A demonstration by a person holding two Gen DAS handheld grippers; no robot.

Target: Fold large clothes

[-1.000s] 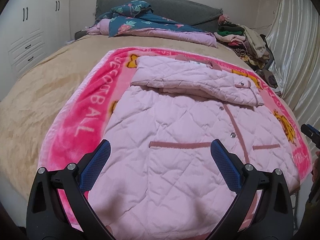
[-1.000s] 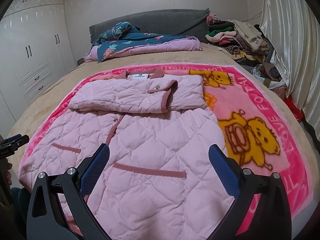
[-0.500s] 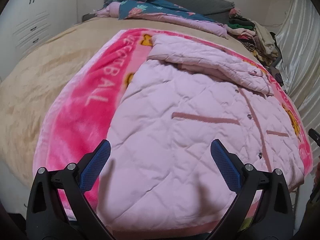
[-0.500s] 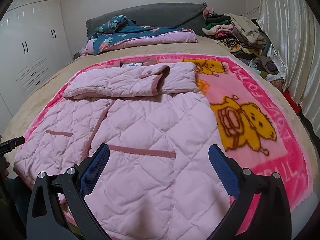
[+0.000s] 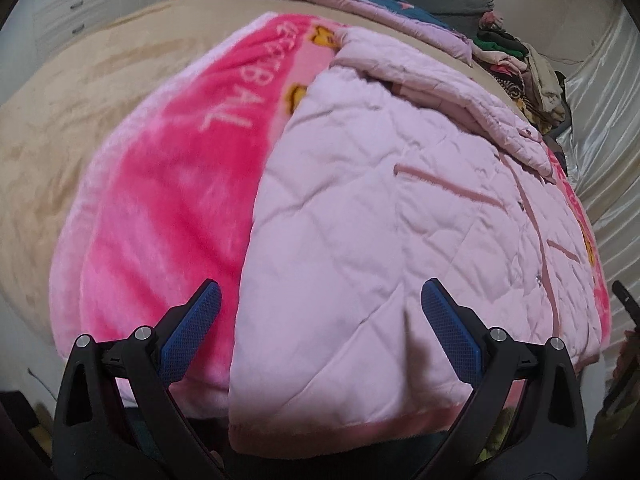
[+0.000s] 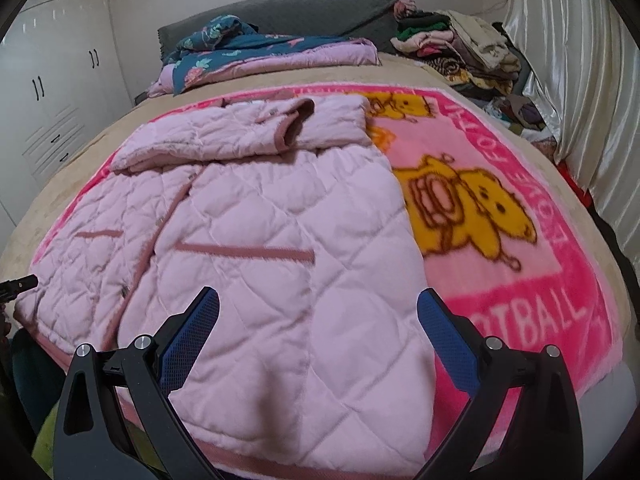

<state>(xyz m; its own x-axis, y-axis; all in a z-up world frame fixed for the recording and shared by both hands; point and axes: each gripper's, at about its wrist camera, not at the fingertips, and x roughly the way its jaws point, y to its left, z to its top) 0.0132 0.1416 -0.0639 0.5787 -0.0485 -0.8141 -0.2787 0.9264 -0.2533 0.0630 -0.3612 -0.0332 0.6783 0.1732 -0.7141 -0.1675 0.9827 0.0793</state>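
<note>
**Poised at the hem, both claws spread wide**

Laid flat and front-up on a pink cartoon blanket (image 6: 500, 216) across the bed: a pale pink quilted coat (image 6: 256, 240), sleeves already folded across the chest, hem hanging just over the near edge of the mattress. Hovering low over the hem's two corners, the left gripper (image 5: 320, 332) and the right gripper (image 6: 318, 332), each with jaws wide apart and nothing between the blue pads. Left claw straddling the coat's side edge, where quilting meets blanket; right claw sitting a little inboard of the opposite edge.

Likely next: pinching both bottom corners and carrying the hem up toward the collar. Best done by biting deep enough to catch every padded layer, not the blanket beneath. Worth shifting the right claw outward first, closer to the true corner. Lifting evenly, at matched height, to keep the fold line straight and the tucked sleeves undisturbed. Padded fabric probably springy, so pressing the fold down afterwards advisable.
</note>
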